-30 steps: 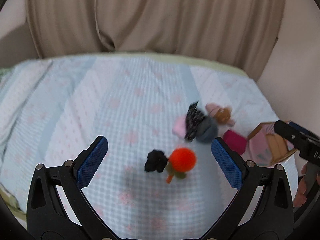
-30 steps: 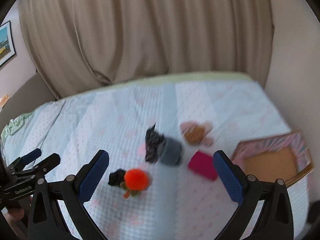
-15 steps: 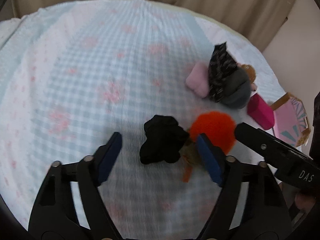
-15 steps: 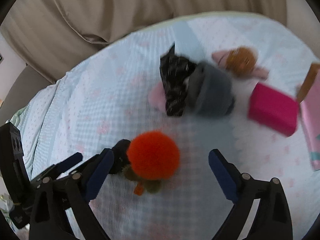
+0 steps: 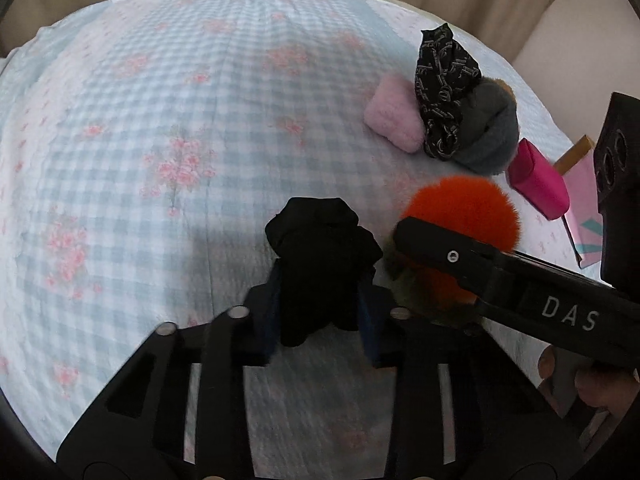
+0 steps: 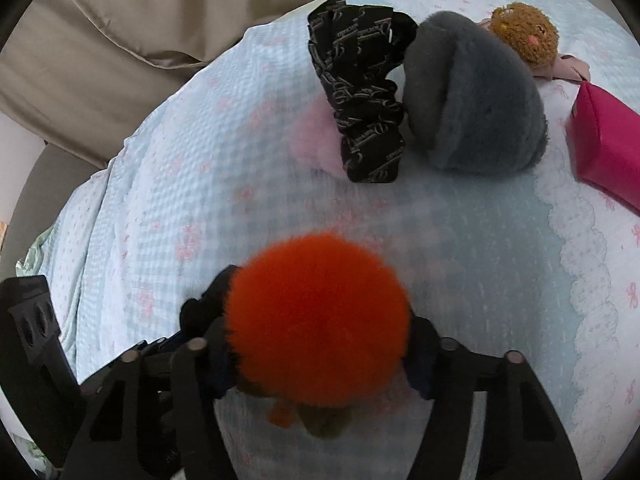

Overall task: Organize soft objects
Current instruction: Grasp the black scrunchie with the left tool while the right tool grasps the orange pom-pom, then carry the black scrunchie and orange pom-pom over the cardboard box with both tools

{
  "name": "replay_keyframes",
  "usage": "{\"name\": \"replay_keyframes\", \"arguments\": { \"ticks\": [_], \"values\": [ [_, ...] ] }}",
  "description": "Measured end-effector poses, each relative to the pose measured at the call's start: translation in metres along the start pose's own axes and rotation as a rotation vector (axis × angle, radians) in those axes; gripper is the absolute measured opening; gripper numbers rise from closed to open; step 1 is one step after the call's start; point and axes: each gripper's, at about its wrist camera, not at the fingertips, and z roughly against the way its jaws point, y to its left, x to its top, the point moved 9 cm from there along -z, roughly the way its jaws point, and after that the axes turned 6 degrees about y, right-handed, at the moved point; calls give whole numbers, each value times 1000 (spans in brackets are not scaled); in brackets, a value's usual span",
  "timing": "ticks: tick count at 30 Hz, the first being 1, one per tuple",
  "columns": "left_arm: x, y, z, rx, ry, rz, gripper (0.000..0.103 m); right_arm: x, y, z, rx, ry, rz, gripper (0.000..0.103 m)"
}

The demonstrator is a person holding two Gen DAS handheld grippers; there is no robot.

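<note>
My left gripper (image 5: 320, 312) is shut on a black scrunchie (image 5: 322, 256) lying on the checked bedspread (image 5: 160, 128). My right gripper (image 6: 316, 364) is shut on a fluffy orange pom-pom (image 6: 316, 320); its fingers are mostly hidden by the fur. The pom-pom also shows in the left wrist view (image 5: 460, 216), partly behind the right gripper's arm. Beyond lie a pink fuzzy pad (image 5: 394, 118), a black patterned scrunchie (image 6: 360, 100), a grey plush ball (image 6: 476, 104), a brown-headed doll (image 6: 524, 32) and a magenta pouch (image 6: 608, 140).
A pink box (image 5: 584, 208) with a wooden edge sits at the bed's right edge. Beige curtains (image 6: 120, 20) hang behind the bed. The bedspread stretches open to the left.
Both grippers dropped down to the bed and closed: the left around the black scrunchie, the right around the orange pom-pom. Both were open half a second ago.
</note>
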Motion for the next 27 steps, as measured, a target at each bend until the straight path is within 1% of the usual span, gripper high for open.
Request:
{"name": "replay_keyframes", "arguments": {
  "ticks": [2, 7, 13, 17, 21, 27],
  "values": [
    [1, 2, -1, 2, 2, 1, 20, 0, 0, 0, -14, 0, 12, 46],
    [6, 4, 3, 6, -6, 1, 17, 0, -3, 8, -43, -7, 26, 40],
    [16, 3, 23, 19, -43, 0, 17, 9, 5, 30, -75, -45, 78, 40],
    [25, -2, 44, 27, -69, 0, 17, 16, 16, 51, -88, -73, 112, 40],
    [37, -10, 77, 44, -105, -5, 17, 24, 28, 82, -99, -109, 146, 40],
    [54, -32, 136, 72, -159, 0, 17, 35, 46, 144, -119, -165, 209, 40]
  ]
}}
